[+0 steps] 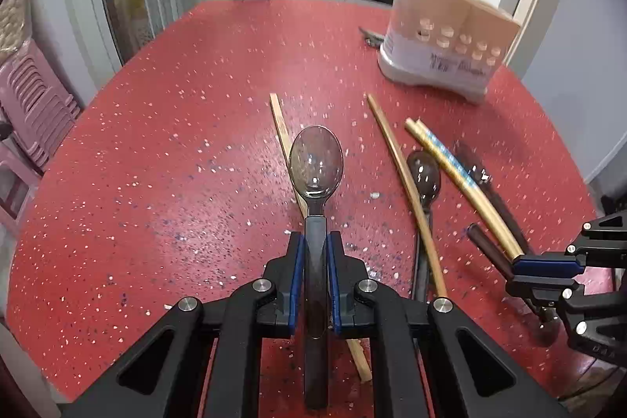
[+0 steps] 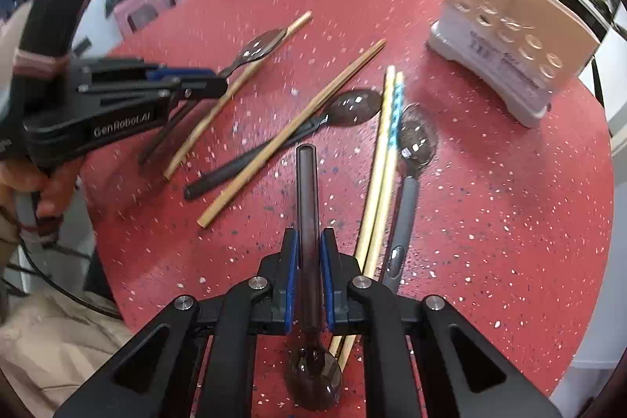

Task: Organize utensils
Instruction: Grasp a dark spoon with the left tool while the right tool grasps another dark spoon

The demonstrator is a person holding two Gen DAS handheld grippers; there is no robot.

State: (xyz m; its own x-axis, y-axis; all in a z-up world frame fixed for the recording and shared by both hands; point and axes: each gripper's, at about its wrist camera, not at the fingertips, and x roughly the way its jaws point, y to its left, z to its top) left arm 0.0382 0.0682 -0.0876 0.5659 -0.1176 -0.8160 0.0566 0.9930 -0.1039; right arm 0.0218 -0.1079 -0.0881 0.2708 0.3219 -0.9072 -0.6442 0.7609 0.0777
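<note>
My left gripper is shut on the handle of a clear dark spoon, bowl pointing forward, above the red table. It also shows in the right wrist view with its spoon. My right gripper is shut on a dark brown spoon, handle forward, bowl toward the camera. In the left wrist view the right gripper is at the right edge. The beige utensil holder stands at the far right, also in the right wrist view.
On the table lie loose wooden chopsticks, a yellow-and-blue chopstick pair, a dark spoon and a grey-handled spoon. One chopstick lies under the left spoon. Pink stools stand beyond the table's left edge.
</note>
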